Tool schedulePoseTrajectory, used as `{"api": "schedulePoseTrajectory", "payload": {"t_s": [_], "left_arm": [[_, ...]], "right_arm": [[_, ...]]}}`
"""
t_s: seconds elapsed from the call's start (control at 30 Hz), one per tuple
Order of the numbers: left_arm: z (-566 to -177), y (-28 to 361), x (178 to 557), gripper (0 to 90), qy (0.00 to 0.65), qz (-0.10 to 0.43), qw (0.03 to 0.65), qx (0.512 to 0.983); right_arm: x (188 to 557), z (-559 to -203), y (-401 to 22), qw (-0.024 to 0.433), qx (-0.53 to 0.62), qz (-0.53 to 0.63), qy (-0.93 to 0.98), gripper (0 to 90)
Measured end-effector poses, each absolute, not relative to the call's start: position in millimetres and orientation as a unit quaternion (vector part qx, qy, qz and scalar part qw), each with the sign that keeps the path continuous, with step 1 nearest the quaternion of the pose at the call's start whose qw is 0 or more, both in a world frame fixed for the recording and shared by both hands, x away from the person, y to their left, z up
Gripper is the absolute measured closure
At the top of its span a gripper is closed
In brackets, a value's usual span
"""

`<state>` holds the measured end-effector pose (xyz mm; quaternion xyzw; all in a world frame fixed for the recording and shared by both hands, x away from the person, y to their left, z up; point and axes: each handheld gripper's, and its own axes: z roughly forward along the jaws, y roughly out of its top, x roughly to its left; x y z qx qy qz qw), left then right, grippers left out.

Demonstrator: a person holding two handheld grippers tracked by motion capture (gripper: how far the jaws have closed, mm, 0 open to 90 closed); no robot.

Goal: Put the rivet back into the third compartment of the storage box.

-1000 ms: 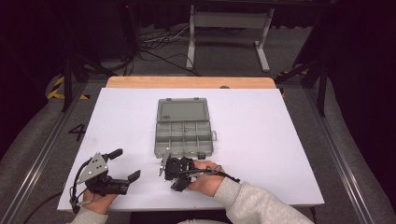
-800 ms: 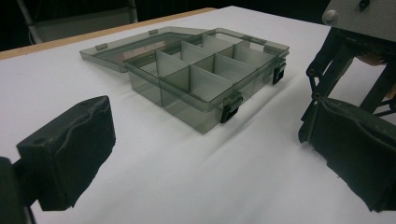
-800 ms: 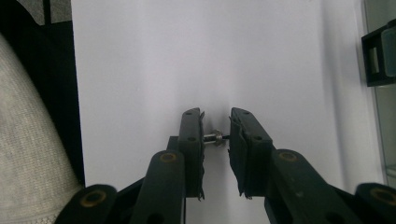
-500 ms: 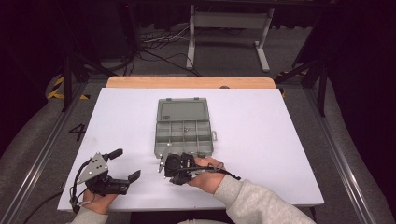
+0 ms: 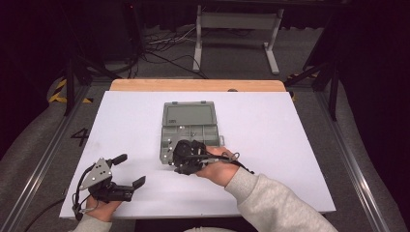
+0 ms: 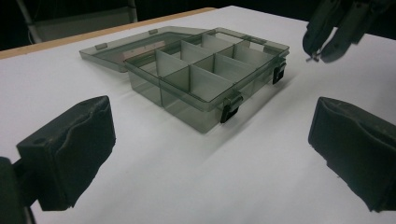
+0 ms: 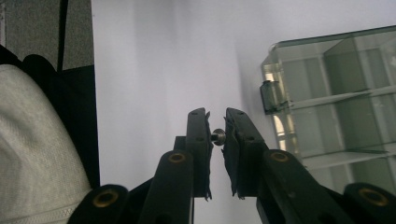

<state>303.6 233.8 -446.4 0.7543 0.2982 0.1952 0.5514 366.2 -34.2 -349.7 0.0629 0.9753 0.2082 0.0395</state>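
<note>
You held the left gripper [image 5: 126,170] low at the lower left of the high view, resting on or just above the white worktop [image 5: 270,145], with its jaws spread wide; in the left gripper view the two black pads sat far apart at the left and right edges of the frame, nothing between them but bare white surface.

Your right gripper [image 5: 180,157] sat just below centre in the high view, at the near left corner of the grey compartment box [image 5: 189,126]. Its jaws were drawn close together and pinched a small silvery screw [image 7: 218,136], which showed in the right gripper view in the narrow gap near the jaw tips. In the left gripper view the same gripper appeared at the upper right, jaw tips pointing down with a tiny metal piece at their end, above the worktop and beside the box's latched side.

The box lay open in the middle of the worktop, its translucent lid [image 6: 135,44] folded back flat toward the top of the high view. Its dividers split it into several compartments, and two dark latches [image 6: 230,108] hung on its front wall. In the right gripper view the box filled the right side of the frame, and your pale sleeve [image 7: 32,154] filled the lower left.
</note>
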Motion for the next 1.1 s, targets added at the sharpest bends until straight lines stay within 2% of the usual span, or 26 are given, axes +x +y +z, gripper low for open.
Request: {"api": "schedulePoseTrajectory", "payload": {"t_s": [0.43,1.1], "left_arm": [[-447.0,233.6,304.3,1.4,0.3,0.195,0.553,0.753],[-447.7,233.4,305.1,1.4,0.302,0.193,0.555,0.751]], "right_arm": [[397.0,-315.3,-44.2,0.061,0.091,0.222,0.969,80.6],[461.7,-307.5,-63.7,0.1,0.168,0.227,0.954,80.5]]}}
